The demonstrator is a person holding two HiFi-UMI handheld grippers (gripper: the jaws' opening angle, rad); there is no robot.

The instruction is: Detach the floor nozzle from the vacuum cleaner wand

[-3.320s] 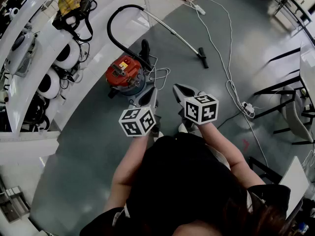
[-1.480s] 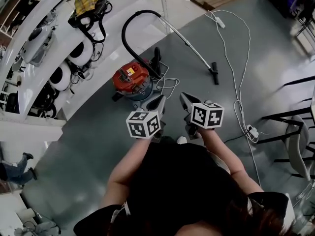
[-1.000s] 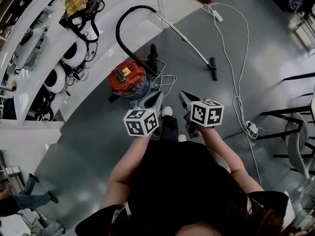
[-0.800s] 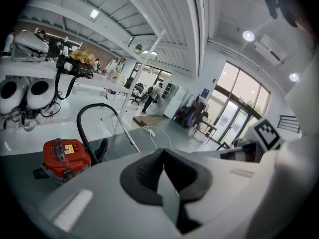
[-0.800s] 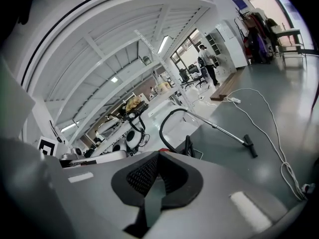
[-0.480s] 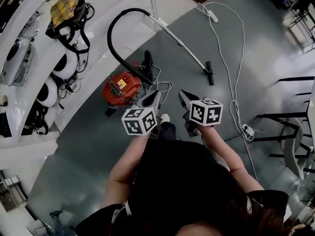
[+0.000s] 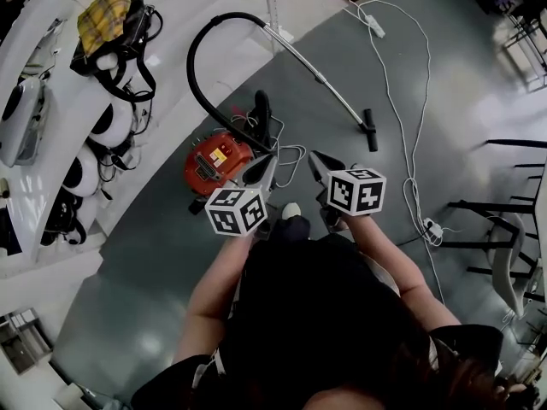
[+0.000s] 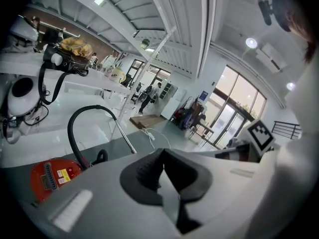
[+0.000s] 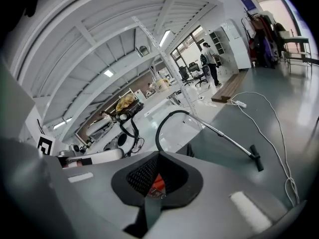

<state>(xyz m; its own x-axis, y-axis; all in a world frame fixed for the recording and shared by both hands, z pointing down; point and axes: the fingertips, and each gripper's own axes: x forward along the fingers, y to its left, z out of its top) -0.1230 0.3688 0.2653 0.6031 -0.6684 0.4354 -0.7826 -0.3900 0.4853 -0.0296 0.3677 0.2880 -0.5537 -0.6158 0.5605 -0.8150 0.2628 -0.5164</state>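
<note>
Here, the left gripper [image 7: 267, 164] and right gripper [image 7: 315, 157] are being held closed and empty above the grey floor. The floor nozzle [image 7: 369, 131] is being left well ahead, joined to the metal wand [image 7: 316, 73], past the red canister vacuum [image 7: 214, 162].

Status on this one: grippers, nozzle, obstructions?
Left gripper and right gripper shut, empty. Floor nozzle attached to wand, on the floor ahead, untouched. Red vacuum canister close in front; white cable beside nozzle.
</note>
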